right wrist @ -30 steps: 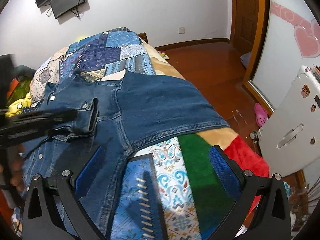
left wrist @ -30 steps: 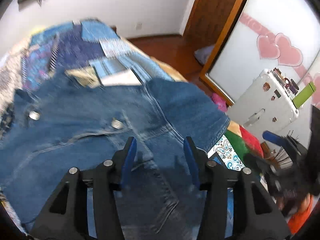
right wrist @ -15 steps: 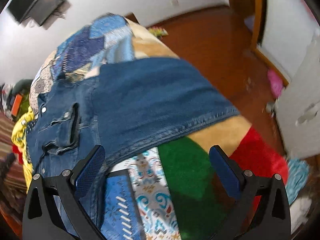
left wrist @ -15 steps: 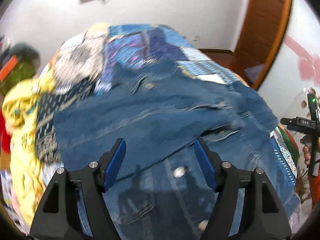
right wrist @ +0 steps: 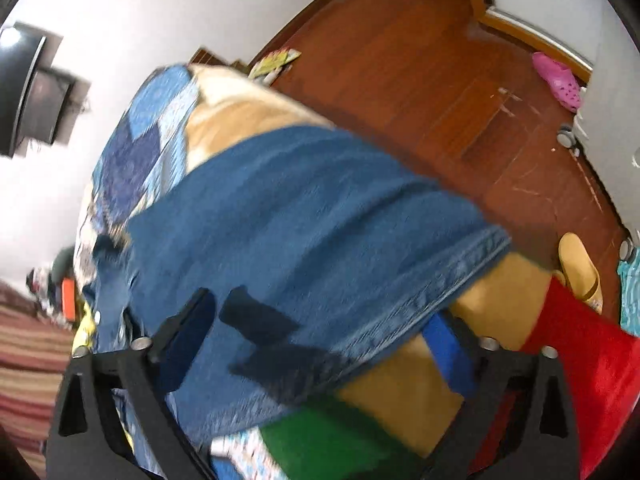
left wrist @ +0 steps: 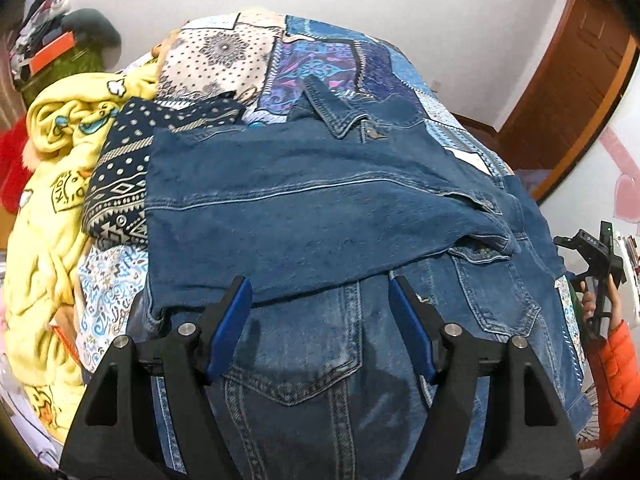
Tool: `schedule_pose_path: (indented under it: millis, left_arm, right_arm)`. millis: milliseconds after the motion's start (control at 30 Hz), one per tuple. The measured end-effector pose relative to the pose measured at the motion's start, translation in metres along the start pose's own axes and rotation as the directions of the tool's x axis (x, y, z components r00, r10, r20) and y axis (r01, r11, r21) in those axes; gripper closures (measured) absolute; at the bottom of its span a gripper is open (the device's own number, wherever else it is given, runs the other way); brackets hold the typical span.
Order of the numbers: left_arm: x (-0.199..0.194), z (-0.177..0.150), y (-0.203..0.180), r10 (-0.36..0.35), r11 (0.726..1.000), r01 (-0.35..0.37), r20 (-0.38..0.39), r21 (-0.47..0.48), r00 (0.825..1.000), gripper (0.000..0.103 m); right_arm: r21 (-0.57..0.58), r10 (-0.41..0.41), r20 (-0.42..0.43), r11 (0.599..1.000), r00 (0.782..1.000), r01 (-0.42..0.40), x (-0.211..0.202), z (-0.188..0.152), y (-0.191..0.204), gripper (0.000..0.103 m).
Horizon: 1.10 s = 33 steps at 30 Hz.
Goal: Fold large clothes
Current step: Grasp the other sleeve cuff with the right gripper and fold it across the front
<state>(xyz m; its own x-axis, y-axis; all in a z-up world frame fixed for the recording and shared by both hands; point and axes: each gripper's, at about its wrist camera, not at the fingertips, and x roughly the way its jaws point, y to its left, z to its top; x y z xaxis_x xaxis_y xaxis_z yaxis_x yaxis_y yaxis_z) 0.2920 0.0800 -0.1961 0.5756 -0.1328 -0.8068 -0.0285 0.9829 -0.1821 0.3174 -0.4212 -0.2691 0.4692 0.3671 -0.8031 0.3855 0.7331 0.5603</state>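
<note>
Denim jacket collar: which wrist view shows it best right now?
The left wrist view: the collar lies sharp at the jacket's far end. The right wrist view shows only blurred denim, no collar.

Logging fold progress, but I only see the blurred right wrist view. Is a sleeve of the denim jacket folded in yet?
Observer: Yes, one sleeve lies across the front of the denim jacket.
Operator: Is the left hand-held gripper holding it?
Observer: No, the left hand-held gripper is open above it; its jaws have just been opening, nothing pinched.
Operator: Where's the collar?
Observer: The collar lies at the far end, away from that gripper.
</note>
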Motion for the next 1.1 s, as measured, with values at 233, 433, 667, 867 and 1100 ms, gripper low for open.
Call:
schedule_pose_path:
  millis: [233, 433, 667, 867, 1100]
  left_arm:
    - [-0.005, -0.009, 0.009, 0.015, 0.999, -0.015, 0.002, -0.036, 1.0, 0.033]
    - [-0.011, -0.016, 0.011, 0.026, 0.999, -0.026, 0.005, -0.028, 1.0, 0.033]
    - [-0.027, -0.021, 0.016, -0.017, 0.999, 0.019, 0.032, -0.049, 0.999, 0.033]
    - [-0.039, -0.029, 0.026, -0.032, 0.997, 0.035, 0.051, -0.066, 0.998, 0.033]
    - [-0.05, -0.037, 0.041, -0.048, 0.995, 0.053, 0.056, -0.09, 0.997, 0.033]
  right_arm:
    - [-0.056, -0.138, 0.1, 0.988, 0.985, 0.144, -0.01, 0.008, 0.013, 0.083]
    - [-0.137, -0.116, 0.155, 0.981, 0.981, 0.137, -0.04, 0.01, 0.038, 0.095]
    - [-0.277, 0.007, 0.244, 0.959, 0.97, 0.063, -0.091, 0.004, 0.103, 0.096]
    - [-0.425, 0.15, 0.238, 0.904, 0.96, -0.036, -0.111, -0.022, 0.181, 0.096]
    - [-0.536, 0.28, 0.091, 0.822, 0.956, -0.19, -0.079, -0.074, 0.257, 0.096]
